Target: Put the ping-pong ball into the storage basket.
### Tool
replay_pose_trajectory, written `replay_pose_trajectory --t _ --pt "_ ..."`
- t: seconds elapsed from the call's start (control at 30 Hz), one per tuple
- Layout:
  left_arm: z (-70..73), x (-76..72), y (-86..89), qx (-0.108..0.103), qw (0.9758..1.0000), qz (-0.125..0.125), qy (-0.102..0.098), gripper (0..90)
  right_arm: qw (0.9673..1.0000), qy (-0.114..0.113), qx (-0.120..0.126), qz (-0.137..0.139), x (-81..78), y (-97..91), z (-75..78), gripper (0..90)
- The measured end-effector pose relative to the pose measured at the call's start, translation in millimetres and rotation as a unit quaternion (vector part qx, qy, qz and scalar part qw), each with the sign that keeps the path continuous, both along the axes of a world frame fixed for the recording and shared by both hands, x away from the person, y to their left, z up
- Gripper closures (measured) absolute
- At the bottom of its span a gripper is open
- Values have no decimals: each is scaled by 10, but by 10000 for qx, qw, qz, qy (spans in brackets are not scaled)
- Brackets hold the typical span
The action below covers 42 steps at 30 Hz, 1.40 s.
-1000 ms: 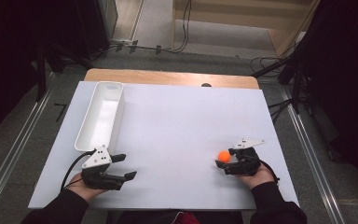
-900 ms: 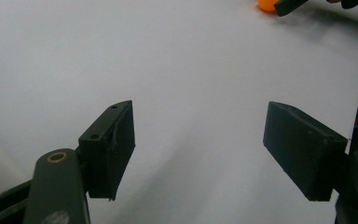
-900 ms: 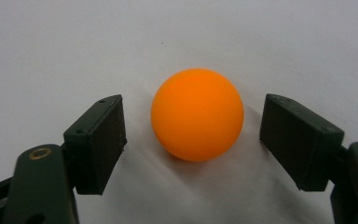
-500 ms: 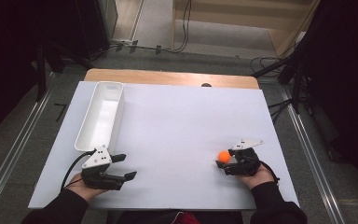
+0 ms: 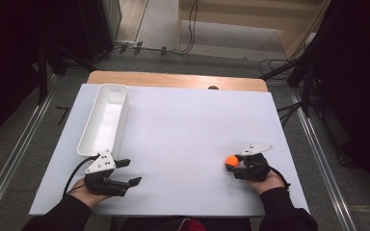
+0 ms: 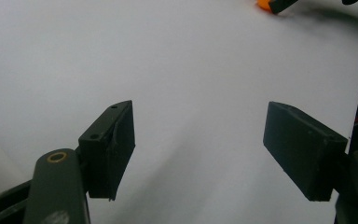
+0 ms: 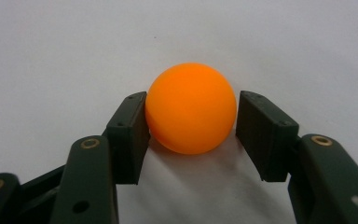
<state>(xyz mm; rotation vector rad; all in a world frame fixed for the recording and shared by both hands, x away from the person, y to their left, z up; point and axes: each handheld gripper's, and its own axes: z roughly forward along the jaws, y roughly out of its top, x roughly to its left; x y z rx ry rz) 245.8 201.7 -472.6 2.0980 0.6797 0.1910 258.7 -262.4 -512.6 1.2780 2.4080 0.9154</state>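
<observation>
High view: the ball (image 5: 231, 160), orange, lies near the desk's (image 5: 188, 130) right front corner, between the jaws of the right gripper (image 5: 234, 164), which have just been closing around it. The left gripper (image 5: 129, 172) rests near the left front corner, its jaws spread wide with nothing in them. A long white tray (image 5: 103, 120) runs along the left edge, just behind the left gripper and well apart from the ball; bare white desk lies between the two grippers.

Left gripper view: both jaws stand far apart over bare desk; the ball (image 6: 264, 3) peeks in at the top edge.

Right gripper view: the left jaw touches the ball (image 7: 191, 108); the right jaw sits just beside it, whether touching I cannot tell
</observation>
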Motion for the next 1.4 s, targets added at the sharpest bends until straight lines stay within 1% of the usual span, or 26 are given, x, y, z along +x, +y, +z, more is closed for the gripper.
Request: replay_pose_trajectory --t 0.07,0.5,0.6,0.83,0.9,0.93,0.97,1.0,1.03,1.07,1.23,1.27,1.4 --pt "-1 0 -1 -2 10000 1 2 253 10000 14 33 -52 -4 -1 4 469" --pt "-1 -3 -2 7 10000 -7 28 253 9999 56 90 -39 0 -15 8 476" --pt "-1 -3 -2 11 10000 -10 35 252 9998 95 139 -93 0 -13 9 476" --pt "-3 -2 -2 -4 10000 -5 39 252 9998 102 177 -89 0 -16 14 478" --pt "0 -2 1 22 10000 -17 34 253 9997 96 204 -46 5 -29 18 478" --pt "-2 -2 0 10 10000 -15 29 252 9994 165 289 -55 8 -35 24 478" --pt "0 -2 1 21 10000 -18 35 252 9993 173 306 -93 12 -38 26 479" --pt "-1 -2 1 19 10000 -17 36 253 9994 158 302 -68 13 -48 31 479" --pt "-2 -4 -2 6 10000 -3 39 252 9991 189 358 -106 9 -48 37 479" --pt "-2 -4 -2 6 10000 -3 39 252 9992 176 355 -68 11 -57 44 480" --pt "-1 -1 1 8 10000 -7 30 253 9989 166 421 -105 0 -57 72 481" --pt "-1 -1 2 12 10000 -10 17 252 9989 134 440 -39 2 -60 78 482" --pt "-1 -2 1 8 10000 -13 31 252 9989 64 459 -13 -5 -47 99 483"
